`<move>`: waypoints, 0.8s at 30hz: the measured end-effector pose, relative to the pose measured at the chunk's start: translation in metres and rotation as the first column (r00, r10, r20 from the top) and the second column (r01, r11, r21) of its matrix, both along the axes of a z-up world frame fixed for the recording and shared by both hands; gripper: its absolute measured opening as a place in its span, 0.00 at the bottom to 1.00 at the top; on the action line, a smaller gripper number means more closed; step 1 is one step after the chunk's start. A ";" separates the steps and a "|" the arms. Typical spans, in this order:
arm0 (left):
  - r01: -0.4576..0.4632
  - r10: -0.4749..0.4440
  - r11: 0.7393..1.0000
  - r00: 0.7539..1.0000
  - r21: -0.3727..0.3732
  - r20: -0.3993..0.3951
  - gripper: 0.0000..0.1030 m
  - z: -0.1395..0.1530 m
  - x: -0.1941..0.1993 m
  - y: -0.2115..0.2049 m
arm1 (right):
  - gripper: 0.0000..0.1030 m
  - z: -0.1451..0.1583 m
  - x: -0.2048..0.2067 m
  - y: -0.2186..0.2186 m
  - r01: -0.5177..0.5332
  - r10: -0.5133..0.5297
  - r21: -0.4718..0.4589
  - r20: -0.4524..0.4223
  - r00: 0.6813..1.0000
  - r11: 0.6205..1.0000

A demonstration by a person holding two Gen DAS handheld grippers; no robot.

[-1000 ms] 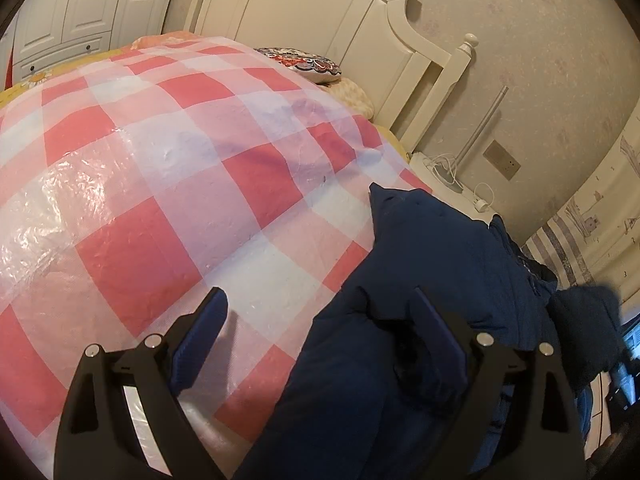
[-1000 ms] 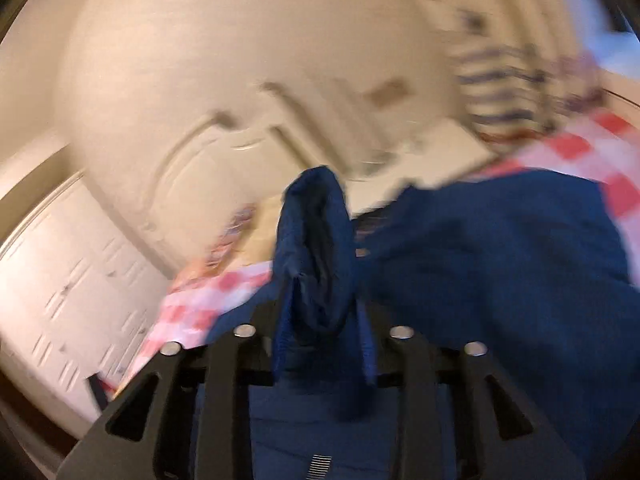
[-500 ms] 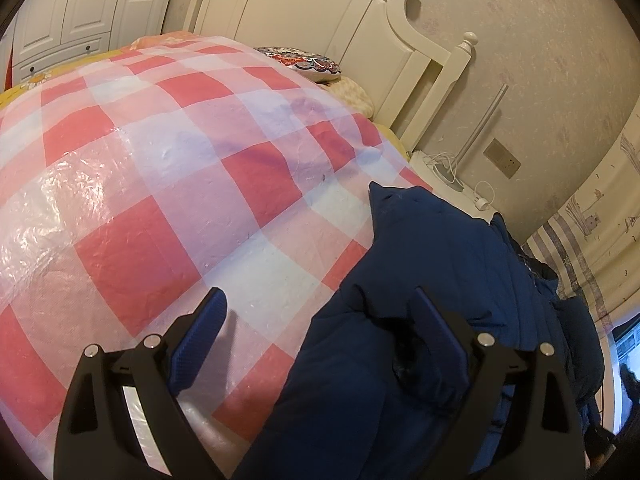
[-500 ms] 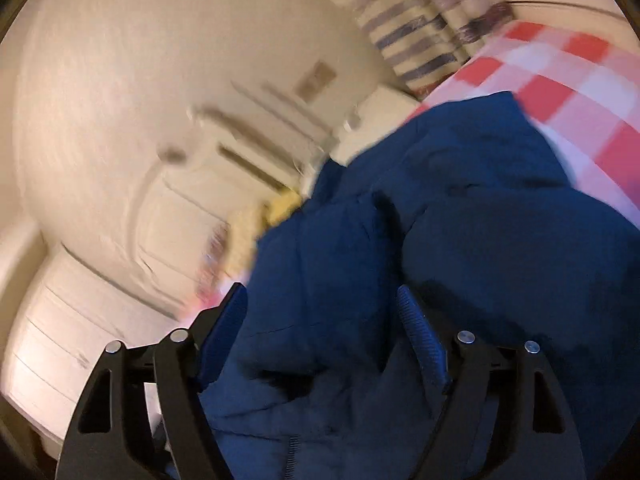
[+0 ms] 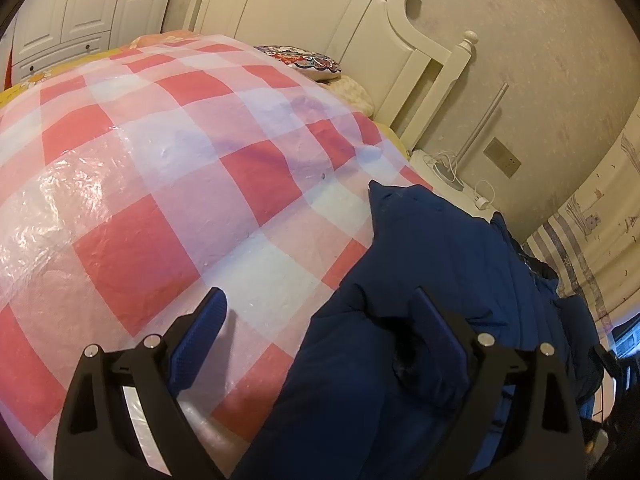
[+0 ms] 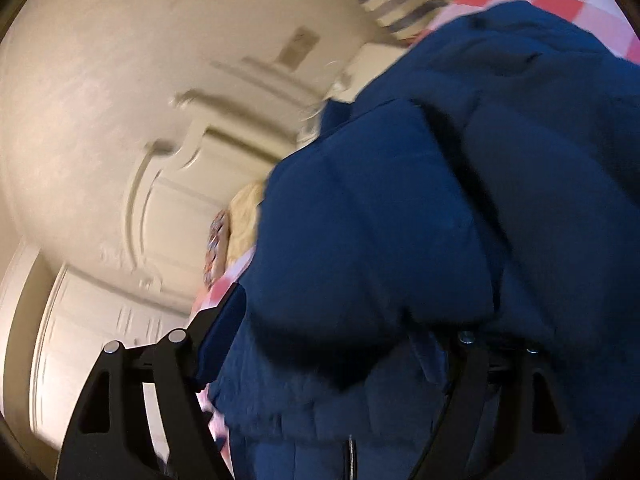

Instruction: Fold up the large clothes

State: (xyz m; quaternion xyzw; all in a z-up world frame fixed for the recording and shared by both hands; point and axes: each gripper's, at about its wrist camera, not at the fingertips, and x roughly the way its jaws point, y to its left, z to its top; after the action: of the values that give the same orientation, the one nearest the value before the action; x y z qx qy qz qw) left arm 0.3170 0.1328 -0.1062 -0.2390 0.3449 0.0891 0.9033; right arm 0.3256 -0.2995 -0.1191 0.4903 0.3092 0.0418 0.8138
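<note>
A dark blue padded jacket (image 5: 432,280) lies bunched on the right side of a bed with a red and white checked cover (image 5: 160,184). My left gripper (image 5: 320,328) is open; its right finger rests on the jacket's edge, its left finger hangs over the cover. In the right wrist view the jacket (image 6: 420,220) fills the frame. My right gripper (image 6: 332,344) is open wide, with the jacket bulging between the fingers; the right finger is mostly hidden by fabric.
A white headboard (image 5: 320,12) and patterned pillow (image 5: 304,60) stand at the far end. A white wardrobe (image 5: 80,12) is at back left. A nightstand with cables (image 5: 444,168) and a striped curtain (image 5: 576,264) are beside the bed at right.
My right gripper let go of the jacket fold it pinched, opened wide and moved down close onto the jacket. The raised fold dropped onto the pile. My left gripper stayed still.
</note>
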 end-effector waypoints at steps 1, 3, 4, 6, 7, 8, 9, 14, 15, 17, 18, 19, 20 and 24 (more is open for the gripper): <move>0.000 0.000 1.000 1.000 -0.001 0.000 0.90 0.000 0.000 0.000 | 0.57 0.003 0.001 0.000 0.018 -0.017 -0.019 0.022 1.000 1.000; 0.000 0.000 1.000 1.000 0.000 0.000 0.90 0.000 0.000 0.000 | 0.34 0.022 -0.003 0.006 0.013 0.004 -0.158 0.103 0.995 0.987; 0.000 0.000 1.000 1.000 0.000 0.000 0.90 0.000 0.000 0.000 | 0.28 0.036 -0.008 0.013 0.020 0.018 -0.268 0.137 0.990 0.963; 0.002 -0.002 1.000 1.000 0.001 0.000 0.90 0.000 0.001 0.001 | 0.25 0.071 -0.024 0.034 0.039 0.093 -0.505 0.235 0.968 0.862; 0.000 0.000 1.000 1.000 0.000 -0.001 0.90 0.000 0.000 0.000 | 0.25 0.085 -0.034 0.042 0.055 0.136 -0.588 0.276 0.951 0.807; 0.000 0.000 1.000 1.000 0.000 -0.001 0.90 0.000 0.000 0.000 | 0.25 0.097 -0.046 0.051 0.083 0.184 -0.679 0.311 0.932 0.730; 0.000 0.000 1.000 1.000 0.000 0.000 0.90 0.000 0.000 0.000 | 0.25 0.105 -0.054 0.056 0.104 0.212 -0.733 0.324 0.922 0.672; 0.002 -0.002 1.000 1.000 -0.001 -0.004 0.90 0.000 0.001 0.000 | 0.25 0.070 -0.041 0.021 0.013 0.149 -0.722 0.161 0.976 0.692; 0.002 -0.002 1.000 1.000 -0.001 -0.005 0.90 -0.001 0.001 0.000 | 0.26 0.047 -0.029 0.010 -0.050 0.125 -0.682 0.060 0.990 0.729; 0.002 -0.002 1.000 1.000 -0.002 -0.006 0.90 -0.001 0.001 0.000 | 0.26 0.020 -0.020 -0.003 -0.107 0.107 -0.595 -0.035 0.994 0.796; 0.001 -0.001 1.000 1.000 -0.003 -0.006 0.91 -0.001 0.001 0.000 | 0.26 0.022 -0.020 -0.004 -0.098 0.103 -0.591 -0.025 0.994 0.801; -0.001 0.001 1.000 1.000 -0.006 -0.005 0.91 0.000 0.000 0.001 | 0.26 0.026 -0.020 -0.002 -0.092 0.103 -0.600 -0.017 0.995 0.795; -0.002 0.002 1.000 1.000 -0.007 -0.007 0.92 0.000 0.000 0.000 | 0.26 0.030 -0.021 0.000 -0.090 0.106 -0.608 -0.010 0.994 0.789; -0.001 0.001 1.000 1.000 -0.010 -0.010 0.92 -0.001 0.001 0.001 | 0.51 0.027 -0.029 -0.016 -0.076 0.083 -0.546 -0.011 0.996 0.834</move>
State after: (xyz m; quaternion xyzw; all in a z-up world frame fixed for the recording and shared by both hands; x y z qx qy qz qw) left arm 0.3176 0.1334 -0.1072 -0.2432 0.3497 0.0890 0.9004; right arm 0.2969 -0.3153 -0.0921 0.2245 0.3229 -0.0110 0.9194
